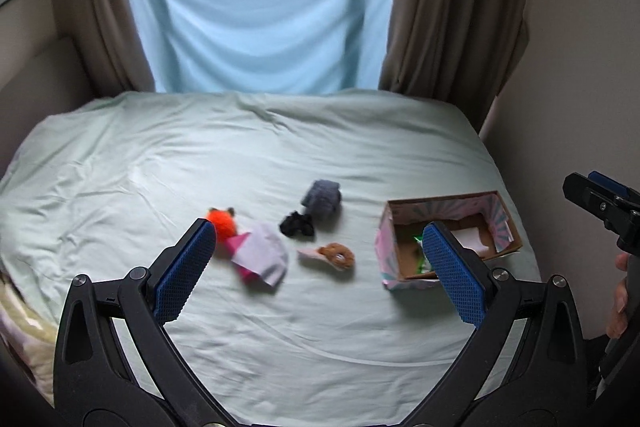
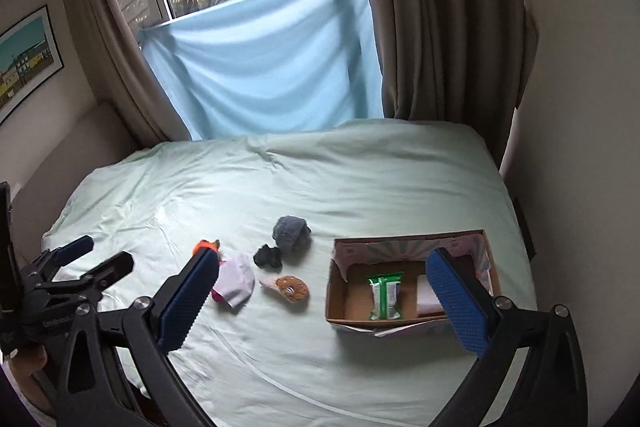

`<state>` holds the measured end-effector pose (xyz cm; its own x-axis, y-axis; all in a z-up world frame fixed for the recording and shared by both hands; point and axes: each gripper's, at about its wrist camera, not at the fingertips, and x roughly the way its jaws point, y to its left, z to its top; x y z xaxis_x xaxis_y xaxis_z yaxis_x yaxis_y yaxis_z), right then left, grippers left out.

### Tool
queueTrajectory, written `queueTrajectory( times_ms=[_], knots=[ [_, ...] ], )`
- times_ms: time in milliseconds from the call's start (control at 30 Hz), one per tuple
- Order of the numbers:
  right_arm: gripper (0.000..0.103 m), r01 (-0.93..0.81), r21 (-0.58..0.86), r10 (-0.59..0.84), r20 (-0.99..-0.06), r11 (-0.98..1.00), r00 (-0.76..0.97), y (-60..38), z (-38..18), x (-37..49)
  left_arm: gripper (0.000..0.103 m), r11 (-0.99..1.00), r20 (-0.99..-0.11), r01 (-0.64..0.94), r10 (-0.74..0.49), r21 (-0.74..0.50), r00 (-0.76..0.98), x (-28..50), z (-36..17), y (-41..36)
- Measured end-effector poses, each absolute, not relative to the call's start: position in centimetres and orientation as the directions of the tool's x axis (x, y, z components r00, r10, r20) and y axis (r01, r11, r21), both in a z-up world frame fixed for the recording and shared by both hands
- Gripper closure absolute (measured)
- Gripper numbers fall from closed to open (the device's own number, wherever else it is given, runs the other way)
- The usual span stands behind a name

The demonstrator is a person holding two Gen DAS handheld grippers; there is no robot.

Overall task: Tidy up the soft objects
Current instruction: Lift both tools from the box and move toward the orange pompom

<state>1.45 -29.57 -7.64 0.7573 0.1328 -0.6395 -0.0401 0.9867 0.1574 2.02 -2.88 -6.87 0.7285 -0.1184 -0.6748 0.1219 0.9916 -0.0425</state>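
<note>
**Soft things lying loose on the bed beside an open box**

Five soft objects are lying in a loose cluster on the pale green bed sheet [image 2: 360,179]; an orange plush toy [image 1: 221,221] is sitting at the left of the group, touching a white and pink folded cloth [image 1: 260,253] just in front of it; a small black bundle [image 1: 297,223] is resting near the middle, with a grey knitted item [image 1: 322,198] just behind it and touching it; a brown ring-shaped plush [image 1: 338,254] is lying nearest the box, partly on a pale pink scrap. To the right of the cluster, well apart from it, an open cardboard box [image 2: 338,291] with a pink patterned outside is standing on the sheet; a green wrapped packet [image 2: 385,295] is lying inside it beside something white.

The left gripper [image 1: 320,263] is hovering above the near part of the bed, its jaws spread wide with nothing between them; the right gripper [image 2: 322,291] is hanging over the box side, its jaws likewise spread wide and holding nothing; each gripper is showing at the edge of the other's view.

Beyond the bed a light blue cloth [image 2: 264,67] is hanging across the lower window between brown curtains [image 2: 436,15]; a framed picture [image 2: 26,59] is hanging on the left wall.
</note>
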Motion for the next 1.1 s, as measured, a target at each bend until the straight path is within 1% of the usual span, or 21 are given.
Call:
queueTrajectory(
  times_ms=[167,267,433,633,900,1100],
  knots=[
    [0.0,-0.041,0.172,0.139,-0.612,0.984,0.779,-26.7,-6.8,1.3,0.0,0.99,-0.646,0.139,-0.115,-0.015,0.754,1.7,-6.0,-0.1],
    [0.0,-0.048,0.186,0.153,-0.609,0.981,0.778,-24.8,-6.8,2.0,0.0,0.99,-0.651,0.138,-0.117,-0.018,0.75,2.3,-6.0,1.8],
    [0.0,-0.046,0.237,0.187,-0.619,0.971,0.763,-21.6,-7.5,3.2,0.0,0.992,-0.664,0.118,-0.116,-0.042,0.739,4.2,-6.4,5.9],
    [0.0,0.0,0.302,0.206,-0.65,0.953,0.732,-18.0,-9.0,5.0,0.0,0.994,-0.684,0.102,-0.093,-0.028,0.723,6.8,-7.5,10.6],
    [0.0,0.093,0.354,0.197,-0.698,0.931,0.689,-13.7,-13.0,8.0,0.0,0.99,-0.742,0.134,-0.121,-0.042,0.66,11.0,-11.7,15.0],
    [0.0,0.194,0.415,0.204,-0.738,0.889,0.644,-11.6,-17.6,11.3,0.0,0.984,-0.797,0.174,-0.137,-0.04,0.588,16.0,-17.2,16.8]
  ],
)
